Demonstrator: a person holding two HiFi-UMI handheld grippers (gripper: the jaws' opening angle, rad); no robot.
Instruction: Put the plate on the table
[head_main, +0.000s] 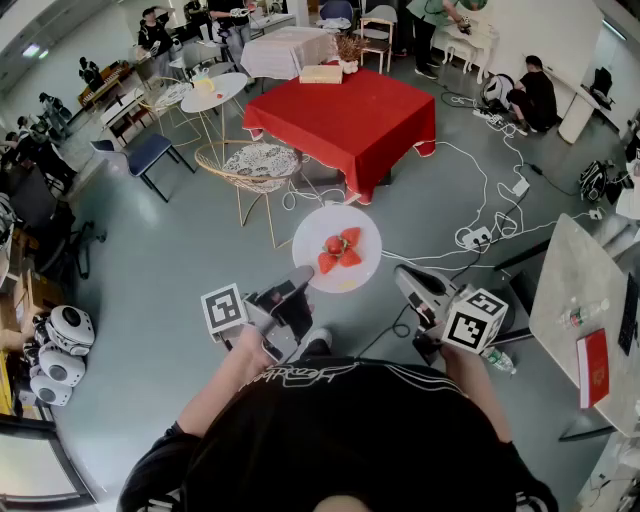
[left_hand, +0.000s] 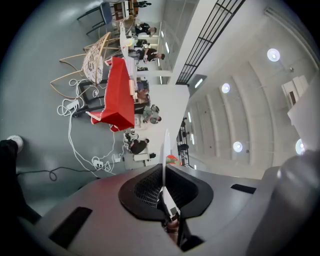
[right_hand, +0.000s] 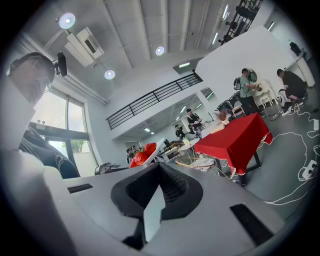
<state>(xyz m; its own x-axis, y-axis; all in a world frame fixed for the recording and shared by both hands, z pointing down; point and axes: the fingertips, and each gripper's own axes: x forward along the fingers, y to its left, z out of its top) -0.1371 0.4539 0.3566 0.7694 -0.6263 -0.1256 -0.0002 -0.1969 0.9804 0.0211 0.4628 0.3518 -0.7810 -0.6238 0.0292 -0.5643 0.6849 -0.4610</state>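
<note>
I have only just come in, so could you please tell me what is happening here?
A person holds a gripper in each hand. The left gripper is clamped on the rim of a round white plate of red strawberries, carried above the grey floor. The right gripper hangs beside it, jaws together, empty. The red-clothed square table stands ahead; the plate is not yet on it.

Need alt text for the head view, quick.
The left tool grips the near rim of a white plate of strawberries, held above the grey floor. The right tool hangs beside it, not touching; a red-clothed table stands ahead.
</note>
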